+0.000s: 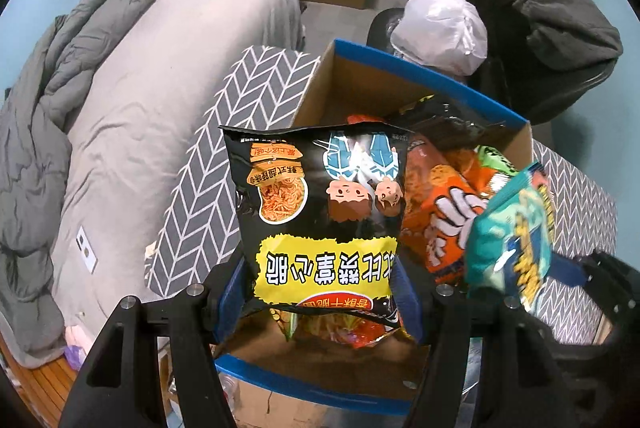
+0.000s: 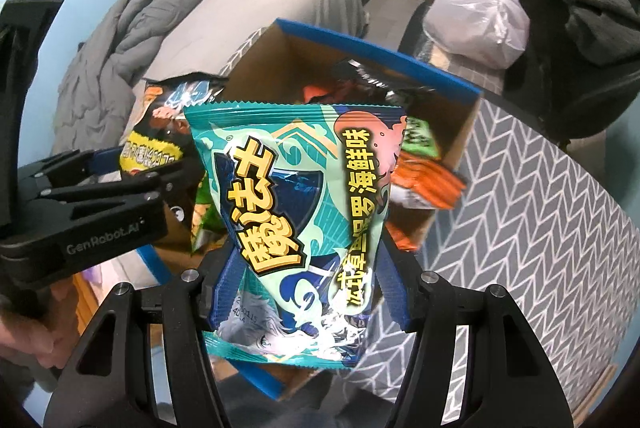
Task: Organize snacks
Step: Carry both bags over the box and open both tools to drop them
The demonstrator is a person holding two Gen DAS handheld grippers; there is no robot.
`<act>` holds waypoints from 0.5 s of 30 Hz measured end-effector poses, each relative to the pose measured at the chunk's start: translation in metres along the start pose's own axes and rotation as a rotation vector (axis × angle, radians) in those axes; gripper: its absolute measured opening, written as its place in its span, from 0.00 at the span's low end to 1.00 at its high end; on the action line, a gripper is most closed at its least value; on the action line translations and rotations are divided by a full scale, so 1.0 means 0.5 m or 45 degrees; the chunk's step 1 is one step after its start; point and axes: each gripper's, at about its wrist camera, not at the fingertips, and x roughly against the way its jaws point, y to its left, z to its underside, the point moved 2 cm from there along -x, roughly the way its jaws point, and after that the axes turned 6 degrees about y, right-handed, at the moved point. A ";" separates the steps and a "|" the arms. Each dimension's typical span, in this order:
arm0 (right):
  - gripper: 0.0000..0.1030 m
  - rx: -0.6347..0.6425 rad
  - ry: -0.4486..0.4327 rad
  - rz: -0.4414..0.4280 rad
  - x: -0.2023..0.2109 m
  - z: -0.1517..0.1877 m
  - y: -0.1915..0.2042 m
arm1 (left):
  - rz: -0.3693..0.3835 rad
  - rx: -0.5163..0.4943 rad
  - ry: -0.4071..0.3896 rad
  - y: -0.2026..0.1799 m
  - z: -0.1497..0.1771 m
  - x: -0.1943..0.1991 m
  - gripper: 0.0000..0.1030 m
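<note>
My left gripper (image 1: 320, 292) is shut on a black and yellow snack bag (image 1: 320, 212) and holds it above the near side of a blue-rimmed cardboard box (image 1: 424, 72). My right gripper (image 2: 308, 280) is shut on a teal snack bag (image 2: 296, 212), held above the same box (image 2: 380, 48). The teal bag also shows at the right of the left wrist view (image 1: 512, 240). The left gripper (image 2: 132, 172) with the black bag (image 2: 156, 144) shows at the left of the right wrist view. Orange snack bags (image 1: 444, 212) and other packets lie inside the box.
The box stands on a grey chevron-patterned surface (image 2: 540, 212). A bed with a grey duvet (image 1: 132, 100) lies to the left. A white plastic bag (image 1: 440, 28) sits on a black office chair (image 1: 552, 28) behind the box.
</note>
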 end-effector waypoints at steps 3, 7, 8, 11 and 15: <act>0.59 0.015 0.018 -0.001 -0.018 0.005 0.018 | 0.011 0.026 0.002 0.007 0.000 -0.009 0.64; 0.62 0.012 0.018 0.004 -0.025 0.008 0.028 | 0.029 0.053 0.009 0.013 0.004 -0.018 0.65; 0.63 0.008 0.019 0.007 -0.024 0.007 0.028 | 0.027 0.053 0.013 0.013 0.005 -0.019 0.65; 0.67 0.005 0.015 0.011 -0.018 0.008 0.030 | 0.027 0.042 0.026 0.011 0.008 -0.021 0.69; 0.72 0.004 -0.003 0.014 -0.006 0.010 0.032 | 0.016 0.015 -0.003 0.010 0.012 -0.007 0.75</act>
